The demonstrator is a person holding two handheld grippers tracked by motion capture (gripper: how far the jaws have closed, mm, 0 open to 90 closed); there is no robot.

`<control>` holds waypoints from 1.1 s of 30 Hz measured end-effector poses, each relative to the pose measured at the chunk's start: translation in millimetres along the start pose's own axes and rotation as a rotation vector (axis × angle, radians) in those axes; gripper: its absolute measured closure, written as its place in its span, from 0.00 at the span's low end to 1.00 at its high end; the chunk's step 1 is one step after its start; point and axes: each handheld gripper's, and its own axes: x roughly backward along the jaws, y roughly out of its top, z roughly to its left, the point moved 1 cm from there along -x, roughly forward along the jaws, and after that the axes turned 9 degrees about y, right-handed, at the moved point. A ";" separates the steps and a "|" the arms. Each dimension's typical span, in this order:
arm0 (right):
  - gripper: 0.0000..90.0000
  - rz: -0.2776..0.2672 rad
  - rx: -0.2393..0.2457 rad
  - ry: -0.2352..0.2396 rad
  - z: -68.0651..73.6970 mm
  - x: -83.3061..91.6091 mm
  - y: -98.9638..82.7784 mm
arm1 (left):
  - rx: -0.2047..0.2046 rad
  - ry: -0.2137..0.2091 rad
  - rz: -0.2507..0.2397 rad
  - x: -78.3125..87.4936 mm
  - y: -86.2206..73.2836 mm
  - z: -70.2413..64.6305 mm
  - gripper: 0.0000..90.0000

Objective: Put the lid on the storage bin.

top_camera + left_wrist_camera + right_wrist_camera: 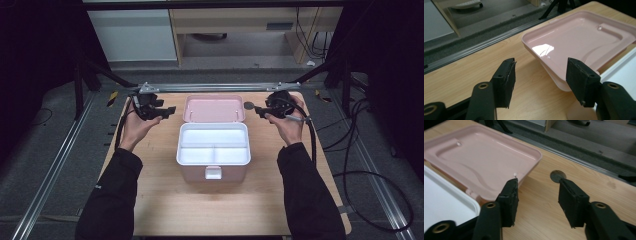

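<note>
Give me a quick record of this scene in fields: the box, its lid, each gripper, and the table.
box: pink box, open, white divided tray inside
lid: pink lid swung back, lying behind box
left gripper: left gripper open, holds nothing, beside lid's left edge
right gripper: right gripper open, holds nothing, beside lid's right edge
table: wooden table

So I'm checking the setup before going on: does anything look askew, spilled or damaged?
Nothing stands out. The pink storage box sits square on the wooden table, lid open and laid back, white tray empty and clean. Both grippers, left and right, are open beside the lid.
</note>
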 end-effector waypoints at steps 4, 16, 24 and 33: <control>0.56 -0.041 -0.041 0.051 -2.7 -13.8 2.9 | 0.008 0.014 0.000 -10.6 1.3 1.6 0.44; 0.50 -0.032 -0.099 0.130 -13.4 -62.5 -5.6 | 0.048 -0.017 0.027 -66.1 -8.5 -13.3 0.48; 0.48 -0.009 -0.113 0.187 -8.8 -87.0 -12.7 | 0.076 -0.049 0.078 -89.6 -18.6 -19.8 0.48; 0.47 0.004 -0.151 0.207 -6.8 -103.4 -17.5 | 0.078 -0.086 0.080 -98.2 -21.1 -25.2 0.49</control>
